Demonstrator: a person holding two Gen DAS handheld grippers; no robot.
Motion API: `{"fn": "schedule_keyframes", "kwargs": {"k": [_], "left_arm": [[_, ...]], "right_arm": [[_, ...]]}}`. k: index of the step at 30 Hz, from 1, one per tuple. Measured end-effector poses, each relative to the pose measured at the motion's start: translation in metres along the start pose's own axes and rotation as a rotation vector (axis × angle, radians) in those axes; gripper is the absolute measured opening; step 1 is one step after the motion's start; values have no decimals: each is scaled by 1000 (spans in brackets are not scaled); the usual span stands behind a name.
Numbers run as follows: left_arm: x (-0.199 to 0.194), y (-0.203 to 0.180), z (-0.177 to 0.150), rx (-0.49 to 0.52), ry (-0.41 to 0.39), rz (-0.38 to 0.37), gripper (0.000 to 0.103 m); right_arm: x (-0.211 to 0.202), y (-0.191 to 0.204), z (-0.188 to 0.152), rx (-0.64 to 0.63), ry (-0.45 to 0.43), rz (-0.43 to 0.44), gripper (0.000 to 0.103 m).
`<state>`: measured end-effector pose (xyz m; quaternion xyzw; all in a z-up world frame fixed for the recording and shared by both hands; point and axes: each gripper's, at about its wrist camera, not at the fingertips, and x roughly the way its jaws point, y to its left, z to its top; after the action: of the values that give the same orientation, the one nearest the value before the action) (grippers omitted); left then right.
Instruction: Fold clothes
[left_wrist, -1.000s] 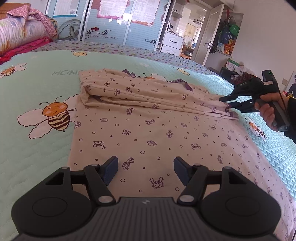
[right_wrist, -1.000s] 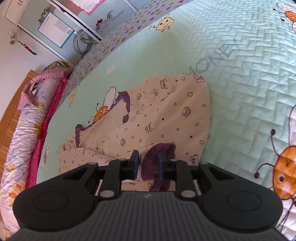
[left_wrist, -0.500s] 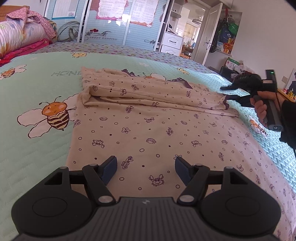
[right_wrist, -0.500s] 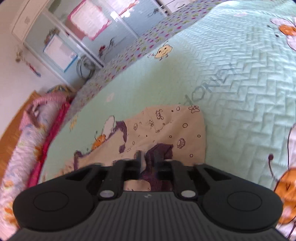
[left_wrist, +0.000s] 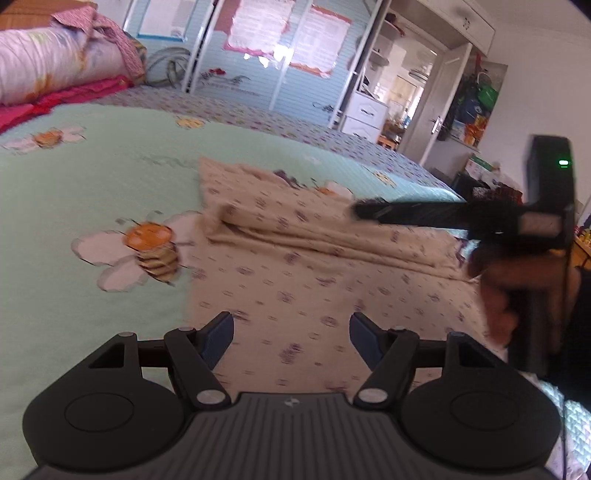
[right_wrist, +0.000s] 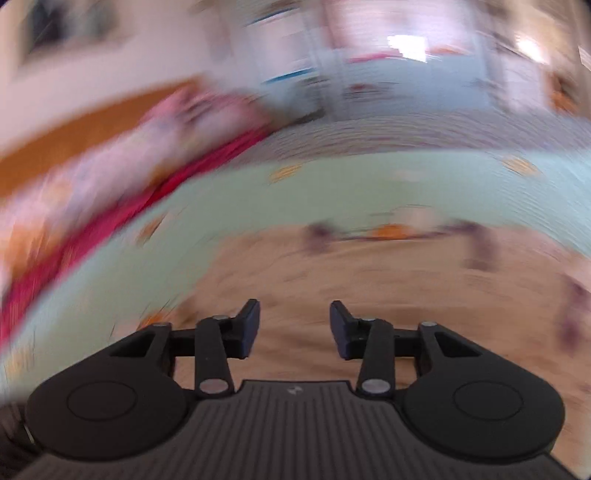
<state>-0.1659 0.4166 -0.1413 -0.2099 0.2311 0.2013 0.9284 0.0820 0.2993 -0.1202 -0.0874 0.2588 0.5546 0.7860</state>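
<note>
Beige printed cotton garment (left_wrist: 303, 269) lay part-folded on the mint bee-print quilt (left_wrist: 74, 177), whose lettering blurred unreadable. Left gripper (left_wrist: 291, 332) and right gripper (right_wrist: 294, 325) both gaped, holding nothing.

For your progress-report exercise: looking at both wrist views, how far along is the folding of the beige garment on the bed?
Done: the far part of the beige garment is already folded over, leaving a thick layered edge across it. In hand: nothing; the left gripper and the right gripper both have open, empty jaws above the cloth. Left: the wide near part is one flat layer on the green bedspread, so further folds appear to remain.
</note>
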Motion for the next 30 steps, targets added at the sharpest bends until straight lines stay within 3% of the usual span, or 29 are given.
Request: {"fn": "schedule_keyframes", "kwargs": {"k": [2, 6, 11, 13, 15, 18, 22, 24, 26, 30], "left_arm": [[-8, 14, -1, -14, -11, 12, 72], [-19, 43, -12, -68, -18, 9, 72], [-17, 62, -18, -144, -10, -41, 72], [-16, 64, -18, -152, -10, -59, 72], [-16, 66, -19, -160, -11, -73, 72], [-17, 67, -19, -165, -9, -82, 72], [-15, 66, -22, -158, 2, -83, 73], [-15, 65, -23, -158, 3, -84, 74], [-15, 66, -23, -159, 4, -86, 75], [-13, 65, -24, -155, 5, -86, 77]], "right_arm": [[25, 53, 0, -173, 31, 11, 26], [67, 120, 0, -444, 48, -39, 26], [122, 157, -8, -758, 140, -175, 23], [139, 165, -12, -857, 175, -223, 5], [137, 177, -16, -908, 142, -251, 4], [128, 196, -28, -942, 130, -232, 4], [133, 194, -37, -848, 188, -316, 9], [122, 197, -32, -800, 173, -298, 30], [109, 194, -25, -760, 144, -276, 35], [92, 151, 8, -505, 90, -245, 35]]}}
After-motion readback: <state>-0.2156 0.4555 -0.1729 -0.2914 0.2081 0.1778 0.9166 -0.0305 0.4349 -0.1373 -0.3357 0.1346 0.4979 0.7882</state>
